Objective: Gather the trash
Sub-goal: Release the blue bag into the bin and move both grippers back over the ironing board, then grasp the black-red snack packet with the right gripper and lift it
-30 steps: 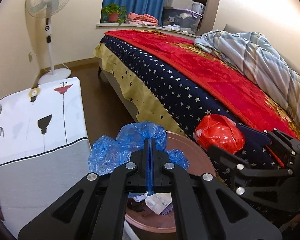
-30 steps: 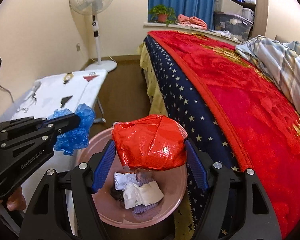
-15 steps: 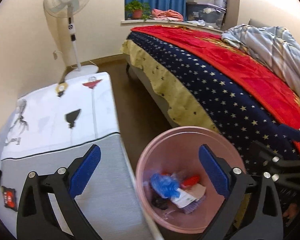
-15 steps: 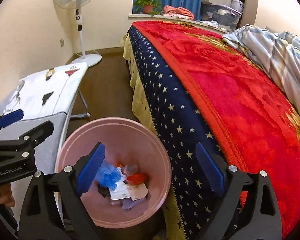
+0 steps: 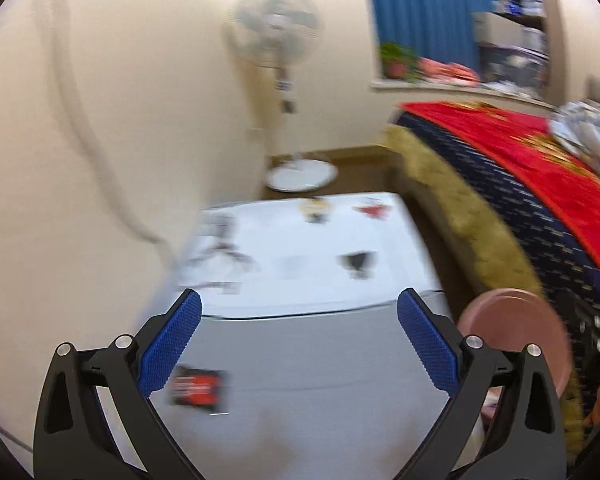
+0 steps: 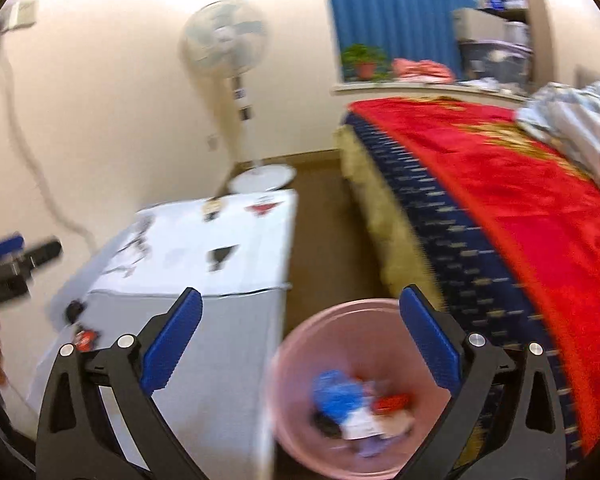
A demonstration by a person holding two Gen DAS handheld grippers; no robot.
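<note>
A pink trash bin (image 6: 300, 364) stands on the floor between a white-covered table and the bed. It holds a blue plastic bag (image 6: 336, 394), a red wrapper (image 6: 394, 402) and white paper scraps. My right gripper (image 6: 300, 348) is open and empty above the bin's left rim. My left gripper (image 5: 298, 342) is open and empty over the grey front part of the table (image 5: 300, 360); the bin's rim (image 5: 512, 320) shows at its right. A small red and black packet (image 5: 198, 386) lies on the table near the left finger. Both views are blurred.
A bed with a red and star-patterned navy blanket (image 6: 520, 216) fills the right side. A standing fan (image 6: 224, 40) is by the far wall. A cable (image 5: 80, 120) hangs down the left wall. A window sill with a potted plant (image 6: 362, 60) is behind.
Both grippers have let go of their bags, which now lie in the bin. Both have since swung left, the left one from above the bin to over the table.
</note>
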